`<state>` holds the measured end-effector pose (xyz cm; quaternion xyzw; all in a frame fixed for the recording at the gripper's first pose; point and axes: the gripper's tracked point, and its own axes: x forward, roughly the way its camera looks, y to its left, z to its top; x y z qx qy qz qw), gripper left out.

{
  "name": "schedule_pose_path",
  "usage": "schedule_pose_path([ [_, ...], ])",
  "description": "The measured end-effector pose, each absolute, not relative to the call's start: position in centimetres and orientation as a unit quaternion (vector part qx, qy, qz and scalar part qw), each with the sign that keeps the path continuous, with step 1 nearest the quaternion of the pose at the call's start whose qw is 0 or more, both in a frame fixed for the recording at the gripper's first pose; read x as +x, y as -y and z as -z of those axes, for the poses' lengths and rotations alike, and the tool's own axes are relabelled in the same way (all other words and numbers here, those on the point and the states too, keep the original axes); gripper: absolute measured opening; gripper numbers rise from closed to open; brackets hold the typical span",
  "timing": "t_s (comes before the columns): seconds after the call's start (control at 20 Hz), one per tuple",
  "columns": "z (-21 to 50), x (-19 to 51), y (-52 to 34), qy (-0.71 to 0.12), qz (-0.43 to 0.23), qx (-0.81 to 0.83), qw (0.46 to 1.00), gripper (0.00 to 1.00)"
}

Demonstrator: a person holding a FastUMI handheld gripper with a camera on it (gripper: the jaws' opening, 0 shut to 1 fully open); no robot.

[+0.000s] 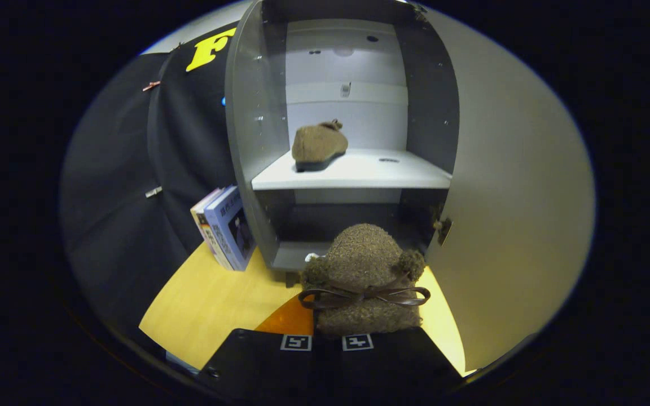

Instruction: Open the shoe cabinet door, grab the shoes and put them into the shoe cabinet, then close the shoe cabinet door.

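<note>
Brown fuzzy fabric is seen right ahead of the fingers: a second slipper (pixel 365 282), with pom-poms and a ribbon bow, is held at its heel end by the gripper (pixel 326 341), whose fingers appear clenched on it, though the contact itself is hidden behind the marker tags. The shoe cabinet (pixel 257 141) stands open beyond it, and its door (pixel 517 197) is swung wide to the right. One matching slipper (pixel 318 146) is already set on the white shelf (pixel 359 172), towards its left side.

So the placing step is judged to be in hand, with half the pair stowed. A lift up and forward is called for next, so that the held slipper can be set on the shelf to the right of its mate, where bare space is left.

Beside the cabinet's left wall, a few books (pixel 226 228) are leaned on the yellow tabletop (pixel 206 304), well out of the path. The shelf's front edge and the door's hinge side are the things to be cleared.
</note>
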<state>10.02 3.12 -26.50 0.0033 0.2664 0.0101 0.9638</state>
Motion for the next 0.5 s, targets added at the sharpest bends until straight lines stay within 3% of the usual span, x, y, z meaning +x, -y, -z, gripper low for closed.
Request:
schedule_pose_path([
  [0.5, 19.4, 16.0, -2.6, -0.237, -0.001, -0.004, 0.972, 0.05],
])
